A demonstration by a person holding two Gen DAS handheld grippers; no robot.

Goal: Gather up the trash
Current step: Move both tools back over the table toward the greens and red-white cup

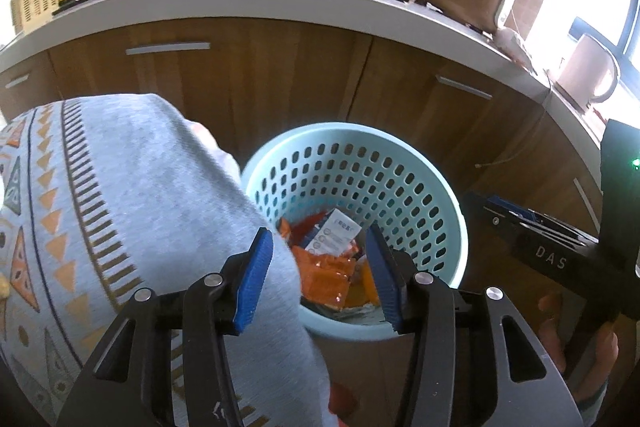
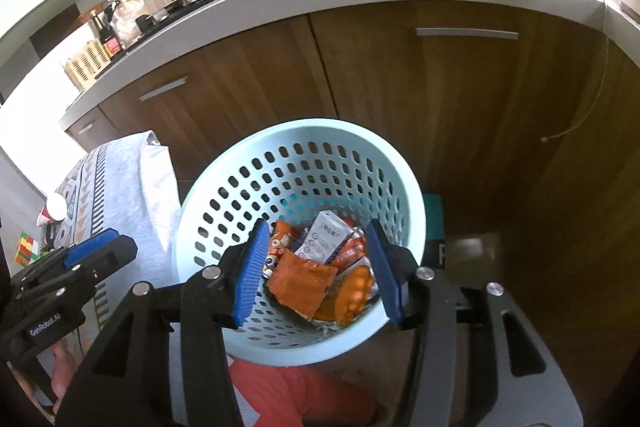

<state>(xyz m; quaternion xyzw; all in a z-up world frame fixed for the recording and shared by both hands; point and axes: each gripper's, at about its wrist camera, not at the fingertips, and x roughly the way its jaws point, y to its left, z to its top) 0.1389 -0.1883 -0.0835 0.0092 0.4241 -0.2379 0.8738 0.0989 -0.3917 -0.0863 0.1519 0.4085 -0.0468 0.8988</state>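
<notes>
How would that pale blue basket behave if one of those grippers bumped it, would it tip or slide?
The basket is probably light: thin perforated plastic holding only a few wrappers, so a nudge would likely slide it. It looks narrower at the base than at the rim, so a push near the top might tip it. The cabinet stands behind it, though contact is unclear.

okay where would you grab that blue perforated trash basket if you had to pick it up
Take the light blue basket by its top rim, coming down from above with one finger inside the wall and one outside. The rim is a thin open ring facing up, and the near edge by the right gripper is unobstructed; wrappers lie only at the bottom.
</notes>
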